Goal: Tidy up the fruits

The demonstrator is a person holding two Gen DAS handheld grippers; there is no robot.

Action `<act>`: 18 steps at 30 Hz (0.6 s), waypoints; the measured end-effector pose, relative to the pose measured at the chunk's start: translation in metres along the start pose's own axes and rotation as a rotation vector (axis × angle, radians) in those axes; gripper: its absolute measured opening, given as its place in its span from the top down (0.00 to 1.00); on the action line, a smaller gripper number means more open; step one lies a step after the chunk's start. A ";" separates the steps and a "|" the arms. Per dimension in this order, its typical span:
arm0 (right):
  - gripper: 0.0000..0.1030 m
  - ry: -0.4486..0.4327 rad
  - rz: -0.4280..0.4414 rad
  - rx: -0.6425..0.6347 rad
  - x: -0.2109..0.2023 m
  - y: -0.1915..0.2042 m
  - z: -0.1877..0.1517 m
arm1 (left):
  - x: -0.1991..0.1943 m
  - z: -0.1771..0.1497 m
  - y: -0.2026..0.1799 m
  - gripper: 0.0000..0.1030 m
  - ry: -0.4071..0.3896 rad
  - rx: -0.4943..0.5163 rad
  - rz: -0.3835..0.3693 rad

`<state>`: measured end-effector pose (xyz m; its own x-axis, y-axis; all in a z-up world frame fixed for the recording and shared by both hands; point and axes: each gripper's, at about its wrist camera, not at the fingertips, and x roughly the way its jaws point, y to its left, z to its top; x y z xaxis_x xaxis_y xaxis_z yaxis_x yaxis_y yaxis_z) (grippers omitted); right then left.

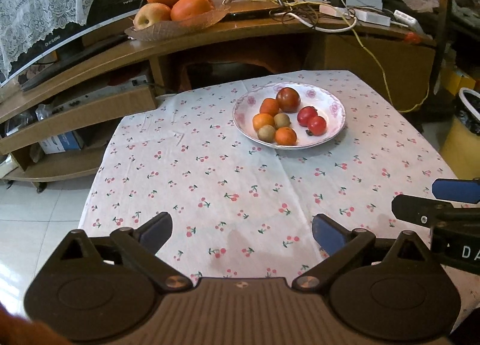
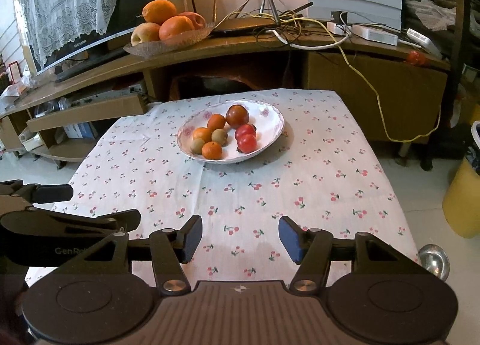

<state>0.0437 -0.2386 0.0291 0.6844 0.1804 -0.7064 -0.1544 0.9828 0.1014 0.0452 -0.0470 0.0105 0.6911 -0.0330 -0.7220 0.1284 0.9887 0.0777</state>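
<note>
So here's where I'm at: both of my hand-held grippers are hanging over the near edge of the counter (image 1: 210, 171), which has a white cloth with little cherries on it. My left hand-held gripper (image 1: 241, 232) is spread wide with nothing between its blue pads (image 1: 325, 234), just bare cloth underneath. My right hand-held gripper (image 2: 240, 237) is also released, jaws narrower than the left ones but still gaping with nothing in them. No earlier shot to compare, so that's all I'll say on the jaws.

The fruit is all sitting in a white plate (image 1: 333, 105) with pink flowers on the rim, toward the far side of the counter, well apart from both grippers. In it: three small oranges (image 1: 285, 136), two brownish kiwis (image 1: 266, 132) tucked in between them, two bright red tomatoes (image 1: 316, 125) touching each other on the right, and one bigger dark red one (image 1: 288, 99) at the back.

Behind the counter there's a wooden shelf with a leaf-shaped dish (image 1: 180, 25) holding big oranges and an apple, plus a tangle of cables (image 1: 300, 6).
</note>
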 end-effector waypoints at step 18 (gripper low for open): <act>0.44 0.004 0.007 -0.022 -0.024 0.010 -0.023 | -0.026 -0.022 -0.004 0.00 -0.010 0.009 -0.006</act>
<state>0.0091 -0.2337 0.0308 0.6805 0.1866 -0.7086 -0.1746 0.9805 0.0905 0.0115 -0.0473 0.0140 0.6973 -0.0410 -0.7156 0.1391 0.9871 0.0790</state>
